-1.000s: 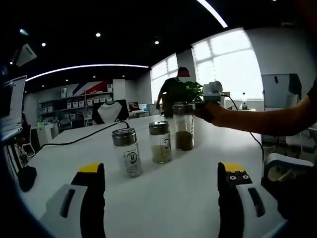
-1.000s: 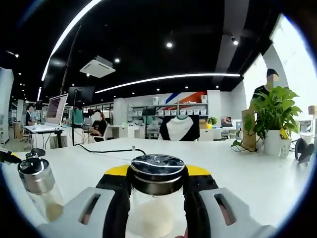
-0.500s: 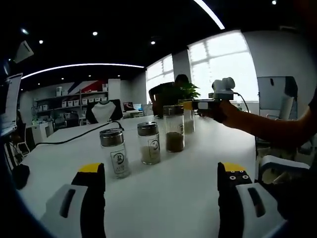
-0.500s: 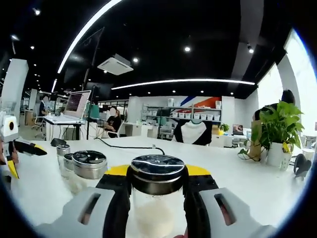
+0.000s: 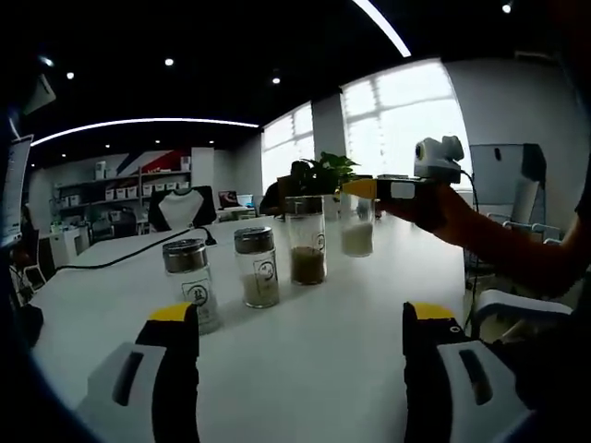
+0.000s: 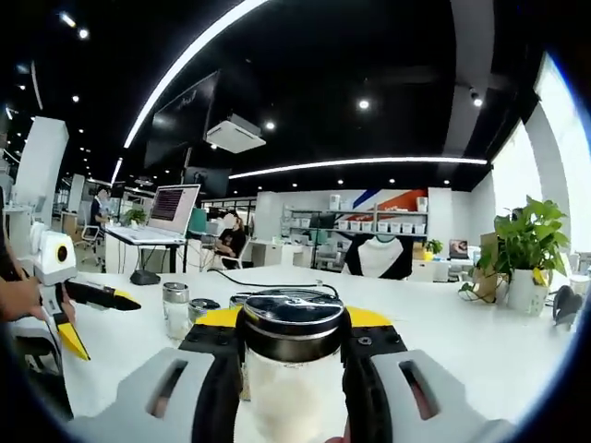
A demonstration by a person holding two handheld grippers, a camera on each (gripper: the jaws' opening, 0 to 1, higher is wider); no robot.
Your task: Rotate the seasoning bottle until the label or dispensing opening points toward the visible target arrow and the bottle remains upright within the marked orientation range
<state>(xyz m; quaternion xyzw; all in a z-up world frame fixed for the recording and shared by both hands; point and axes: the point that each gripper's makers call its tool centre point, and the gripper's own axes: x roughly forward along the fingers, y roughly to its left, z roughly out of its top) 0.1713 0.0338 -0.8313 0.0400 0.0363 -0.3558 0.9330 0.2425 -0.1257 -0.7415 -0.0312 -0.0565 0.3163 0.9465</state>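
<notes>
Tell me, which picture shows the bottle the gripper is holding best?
The right gripper view: the seasoning bottle sits close up, clamped in the right gripper, with its shiny lid and pale contents clear. In the left gripper view the same bottle is small and far off, at the end of the row.

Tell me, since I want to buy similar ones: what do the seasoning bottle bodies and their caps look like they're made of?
The held seasoning bottle, clamped in the right claw, has a clear body, glass or hard plastic, its pale powder visible through the wall. Its cap looks like polished metal or chrome-coated plastic, mirroring ceiling lights. The three standing bottles look alike.
</notes>
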